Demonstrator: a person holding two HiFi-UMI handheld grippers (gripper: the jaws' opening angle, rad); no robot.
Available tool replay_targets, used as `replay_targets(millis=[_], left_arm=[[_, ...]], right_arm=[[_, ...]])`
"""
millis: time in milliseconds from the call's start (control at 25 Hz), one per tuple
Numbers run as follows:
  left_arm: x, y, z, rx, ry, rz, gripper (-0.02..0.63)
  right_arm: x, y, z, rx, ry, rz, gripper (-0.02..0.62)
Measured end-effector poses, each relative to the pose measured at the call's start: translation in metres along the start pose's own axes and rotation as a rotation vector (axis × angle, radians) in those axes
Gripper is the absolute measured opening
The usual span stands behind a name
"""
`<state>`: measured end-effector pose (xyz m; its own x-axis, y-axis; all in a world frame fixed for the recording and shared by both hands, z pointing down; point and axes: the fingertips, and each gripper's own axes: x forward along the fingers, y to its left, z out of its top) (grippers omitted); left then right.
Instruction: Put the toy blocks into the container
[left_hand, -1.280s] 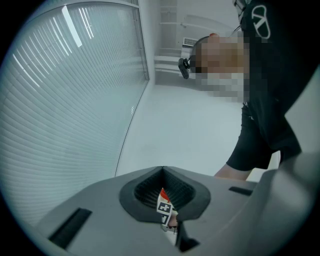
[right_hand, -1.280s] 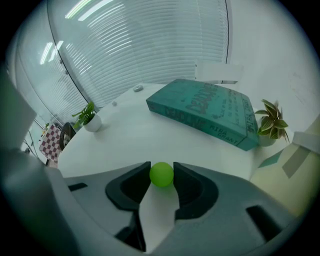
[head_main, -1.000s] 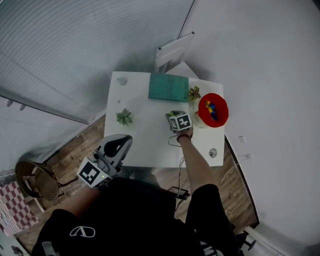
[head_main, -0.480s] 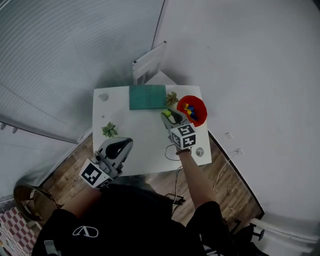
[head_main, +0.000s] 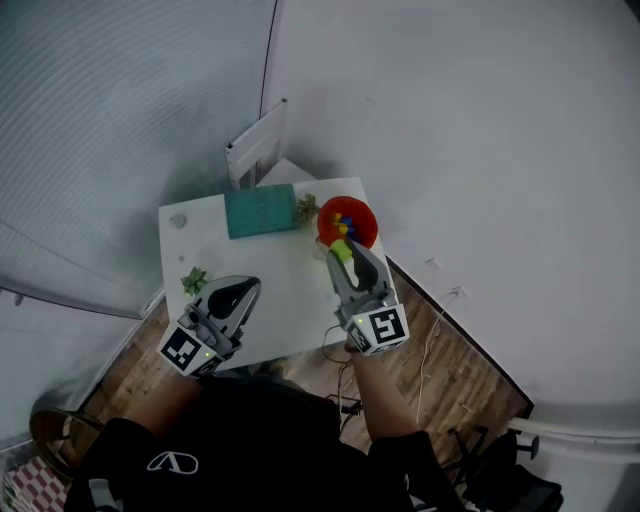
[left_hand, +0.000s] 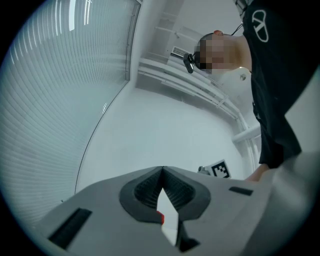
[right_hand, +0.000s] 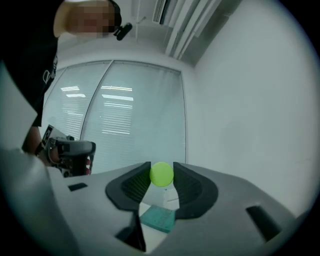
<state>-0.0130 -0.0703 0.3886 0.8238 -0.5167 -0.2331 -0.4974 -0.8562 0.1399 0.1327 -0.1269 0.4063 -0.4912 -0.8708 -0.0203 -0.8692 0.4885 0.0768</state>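
The red container (head_main: 368, 232) stands at the right end of the white table (head_main: 280, 290), with several coloured blocks (head_main: 344, 220) inside. My right gripper (head_main: 343, 250) is raised high and held level, shut on a round lime-green block (head_main: 343, 252). In the right gripper view that green block (right_hand: 161, 174) sits pinched between the dark pads (right_hand: 186, 189). In the head view the gripper's tip lies just in front of the container. My left gripper (head_main: 250, 288) hovers at the table's near left. Its jaws (left_hand: 162, 170) meet at the tips with nothing between them.
A teal mat (head_main: 259, 211) lies at the table's far side, also visible below my right jaws (right_hand: 157, 219). Small plants stand beside the mat (head_main: 306, 208) and at the left edge (head_main: 194, 280). A white panel (head_main: 255, 152) leans by the wall. Wood floor (head_main: 450, 350) surrounds the table.
My right gripper has risen far up from the tabletop with the green block and now points level. The left gripper has lifted a little. The table looks smaller and farther away.
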Motion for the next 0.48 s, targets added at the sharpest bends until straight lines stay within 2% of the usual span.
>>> replay_targets(millis=[240,480], left_arm=[[0.016,-0.008,0.003,0.0,-0.009,-0.046,0.005],[0.023,-0.016,0.003,-0.002,-0.009,-0.077,0.005]], right_arm=[[-0.042,0.015,0.026,-0.018,-0.123,-0.071,0.137],[-0.055,0.013,0.029,-0.017,-0.135,-0.11,0.137]])
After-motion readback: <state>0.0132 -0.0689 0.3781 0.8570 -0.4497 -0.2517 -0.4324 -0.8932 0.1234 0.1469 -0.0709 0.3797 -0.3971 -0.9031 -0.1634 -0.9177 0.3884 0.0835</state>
